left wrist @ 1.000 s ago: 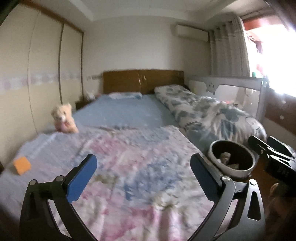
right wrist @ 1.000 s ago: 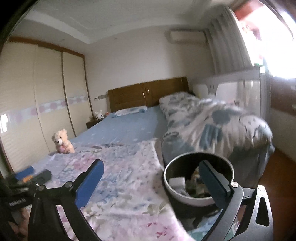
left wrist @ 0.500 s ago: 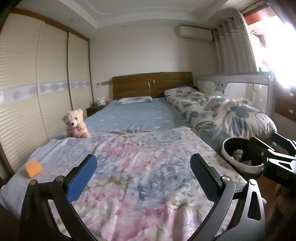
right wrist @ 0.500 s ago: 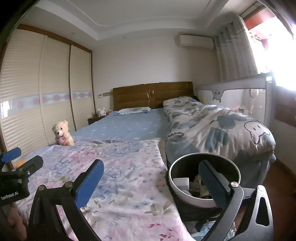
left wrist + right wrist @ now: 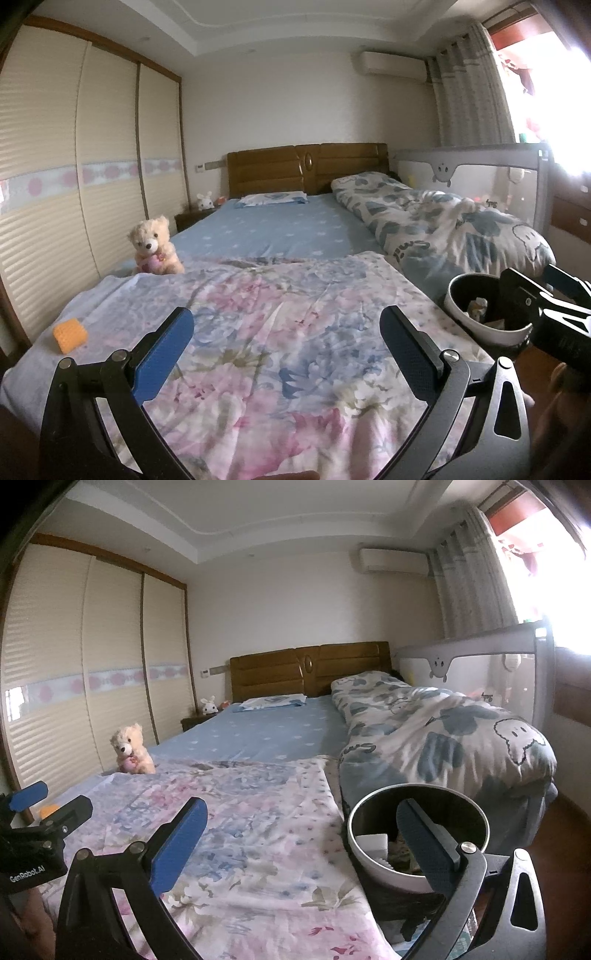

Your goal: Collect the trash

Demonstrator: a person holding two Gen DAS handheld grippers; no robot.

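Floral bedspread (image 5: 280, 332), orange sponge (image 5: 70, 335) ahead-left of the spread, empty left gripper (image 5: 286, 345), bin (image 5: 417, 834) contents clear only past the spread, empty right gripper (image 5: 301, 842)

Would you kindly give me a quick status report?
Left gripper and right gripper open, empty. Small orange block on floral bedspread, untouched. Round white-rimmed bin beside bed. Path clear.

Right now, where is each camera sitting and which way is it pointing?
Left wrist: on the left gripper, open, facing up the floral bedspread toward the headboard; the right gripper shows at right.
Right wrist: on the right gripper, open, same heading, beside the trash bin; the left gripper shows at left.
Shared: teddy bear, orange block, headboard, bin.
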